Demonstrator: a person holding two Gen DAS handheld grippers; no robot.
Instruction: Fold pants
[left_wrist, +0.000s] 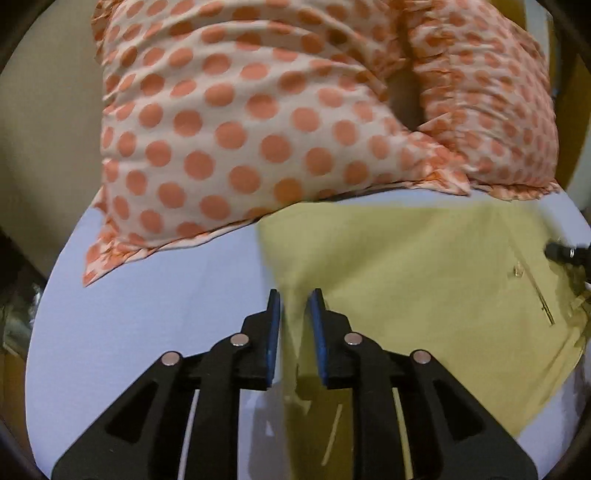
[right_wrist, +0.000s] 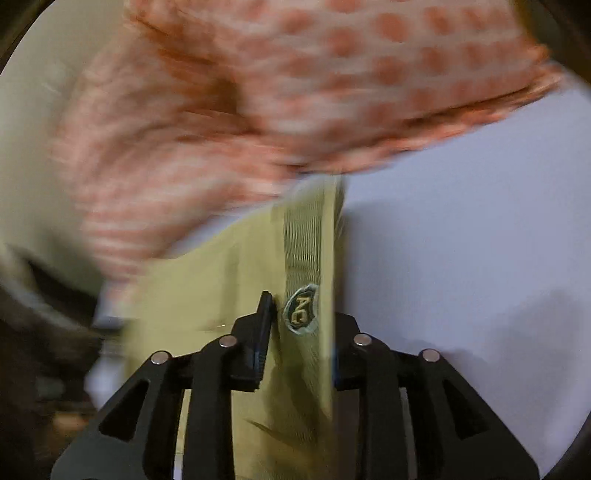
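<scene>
Yellow-green pants (left_wrist: 424, 280) lie spread on a pale blue sheet (left_wrist: 147, 325). My left gripper (left_wrist: 294, 308) is shut on a raised fold at the pants' left edge. In the right wrist view my right gripper (right_wrist: 301, 314) is shut on the pants' ribbed waistband (right_wrist: 304, 251), beside a dark oval badge (right_wrist: 301, 309); its right finger is hidden behind the cloth. The pants (right_wrist: 207, 288) hang leftward from it. The right gripper's tip (left_wrist: 565, 253) shows at the left wrist view's right edge.
Two orange polka-dot pillows (left_wrist: 240, 122) lie along the far edge of the bed, touching the pants' far edge; they also show, blurred, in the right wrist view (right_wrist: 332, 92). A beige wall (left_wrist: 48, 129) is at left. Bare sheet (right_wrist: 461, 240) lies right of the waistband.
</scene>
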